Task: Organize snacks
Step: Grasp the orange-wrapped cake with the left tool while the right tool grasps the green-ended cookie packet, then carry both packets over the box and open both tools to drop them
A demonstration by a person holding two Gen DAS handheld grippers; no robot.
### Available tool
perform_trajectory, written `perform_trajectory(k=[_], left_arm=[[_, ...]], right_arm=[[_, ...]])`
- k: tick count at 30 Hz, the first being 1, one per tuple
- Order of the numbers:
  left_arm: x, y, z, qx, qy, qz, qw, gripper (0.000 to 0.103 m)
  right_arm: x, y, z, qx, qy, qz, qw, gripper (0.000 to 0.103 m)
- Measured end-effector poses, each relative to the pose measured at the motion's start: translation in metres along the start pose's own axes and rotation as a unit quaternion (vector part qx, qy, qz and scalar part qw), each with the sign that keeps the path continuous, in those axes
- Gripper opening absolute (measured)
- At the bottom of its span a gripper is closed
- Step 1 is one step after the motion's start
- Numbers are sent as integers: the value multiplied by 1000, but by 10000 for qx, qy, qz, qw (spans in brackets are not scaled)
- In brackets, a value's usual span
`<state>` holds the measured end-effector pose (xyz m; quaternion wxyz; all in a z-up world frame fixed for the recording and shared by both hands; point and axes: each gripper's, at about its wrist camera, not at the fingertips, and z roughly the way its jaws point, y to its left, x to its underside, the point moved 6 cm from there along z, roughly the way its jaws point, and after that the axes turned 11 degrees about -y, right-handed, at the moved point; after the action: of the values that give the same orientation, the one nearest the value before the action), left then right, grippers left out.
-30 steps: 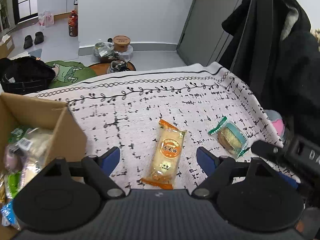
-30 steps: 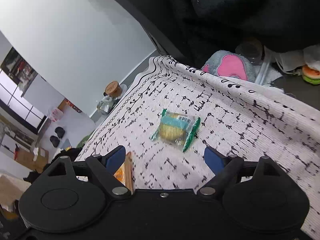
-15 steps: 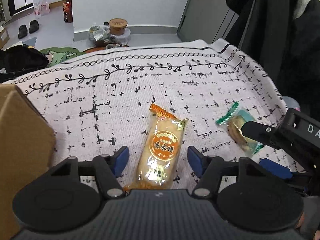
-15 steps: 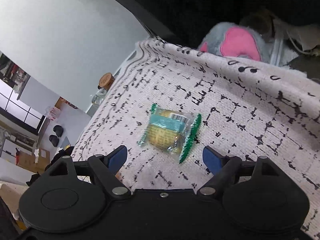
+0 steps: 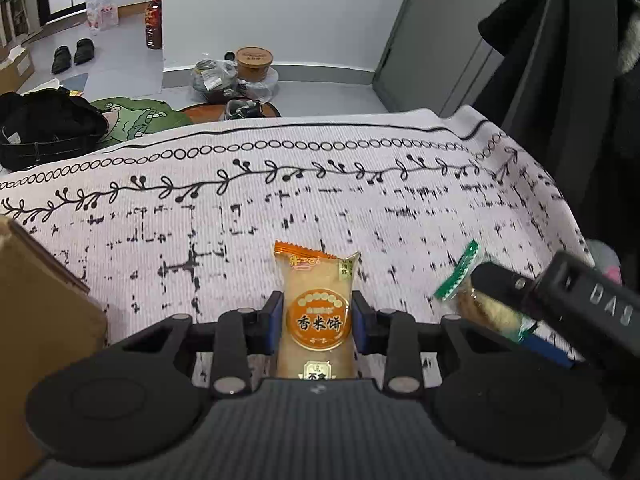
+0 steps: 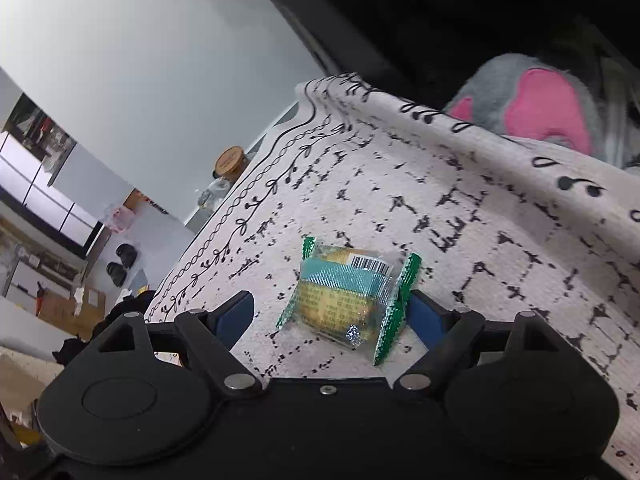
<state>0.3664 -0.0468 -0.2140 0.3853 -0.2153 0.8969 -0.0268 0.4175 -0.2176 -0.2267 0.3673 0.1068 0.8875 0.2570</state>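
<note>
On the patterned cloth, seen from the left wrist, the orange pack lay with its long axis running straight away from the left gripper, its near end under the gripper body. The jaws were closing with the pack between them, and the blue pads appeared to touch its two long sides. Its round orange label read 香米饼; smaller print at both ends was too small to read. To the pack's right lay the green pack, partly covered by the right gripper's finger, whose body bore the letters "DAS", seemingly cut off. A cardboard box stood left of the orange pack, presumably where the snacks go. From the right wrist, the green pack sat between the spread fingers of the right gripper, its crimped green ends pointing towards the two pads; the right pad lay just beside one end, the left pad well clear, so nothing was held. A barcode showed on top; the yellow print was unreadable. Each hand was nearest its own pack.
</note>
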Motion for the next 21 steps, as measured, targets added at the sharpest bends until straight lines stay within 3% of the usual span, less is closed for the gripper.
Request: perform_trajectory(k=[4, 9, 17, 21], left_arm=[[-5, 0, 3, -17, 13, 4, 10000, 33], [-12, 0, 14, -236, 168, -98, 9995, 33], [-11, -12, 8, -272, 360, -80, 9990, 33], [-10, -21, -4, -109, 296, 2, 9995, 33]], right_arm=[[2, 7, 2, 35, 17, -147, 9999, 77], [0, 13, 2, 180, 110, -388, 9990, 43], [-12, 9, -10, 34, 95, 9, 9999, 22], [-14, 7, -21, -33, 35, 90, 9999, 19]])
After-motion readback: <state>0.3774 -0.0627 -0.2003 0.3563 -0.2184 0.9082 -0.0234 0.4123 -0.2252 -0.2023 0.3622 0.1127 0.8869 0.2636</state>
